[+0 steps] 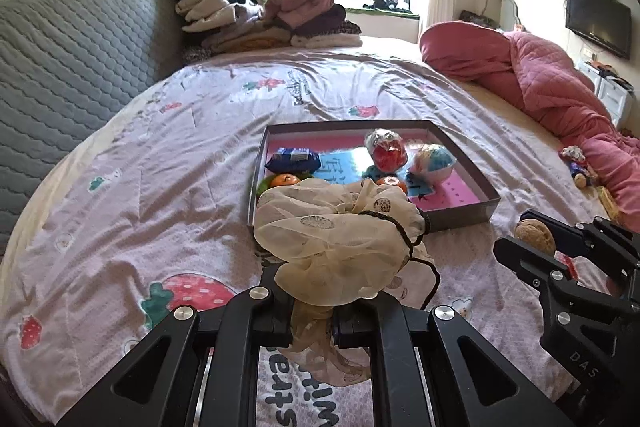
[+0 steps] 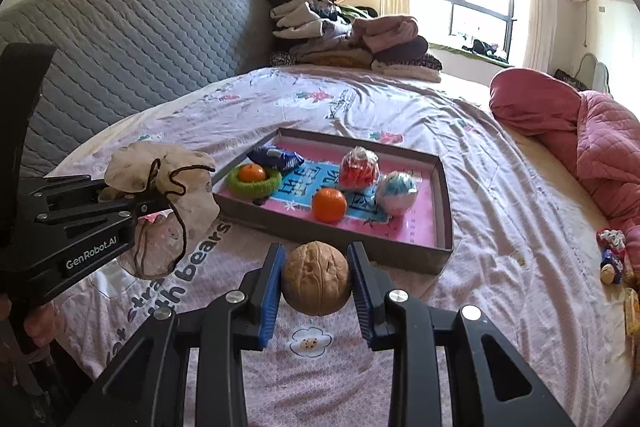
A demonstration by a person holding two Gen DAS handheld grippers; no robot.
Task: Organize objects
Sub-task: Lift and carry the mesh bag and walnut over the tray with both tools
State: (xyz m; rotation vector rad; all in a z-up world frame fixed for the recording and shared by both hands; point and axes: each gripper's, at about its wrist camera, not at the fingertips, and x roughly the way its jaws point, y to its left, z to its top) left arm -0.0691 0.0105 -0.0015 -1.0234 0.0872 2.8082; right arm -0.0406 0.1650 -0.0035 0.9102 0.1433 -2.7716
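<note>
Mesh pouch (image 1: 336,231) pinched – left claw (image 1: 314,323) | walnut (image 2: 316,279) pinched – right claw (image 2: 316,283) | tray (image 2: 444,187) ahead

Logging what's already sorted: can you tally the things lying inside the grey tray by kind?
Inside the grey tray:
Oranges: 2
Cellophane-wrapped balls: 2
Blue snack packet: 1
Green ring: 1
Total: 6

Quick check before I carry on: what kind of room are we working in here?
Almost certainly a home bedroom. The work surface is a bed with a strawberry-print sheet and a grey quilted headboard; folded clothes are piled at its head, and a pink quilt lies bunched alongside.
</note>
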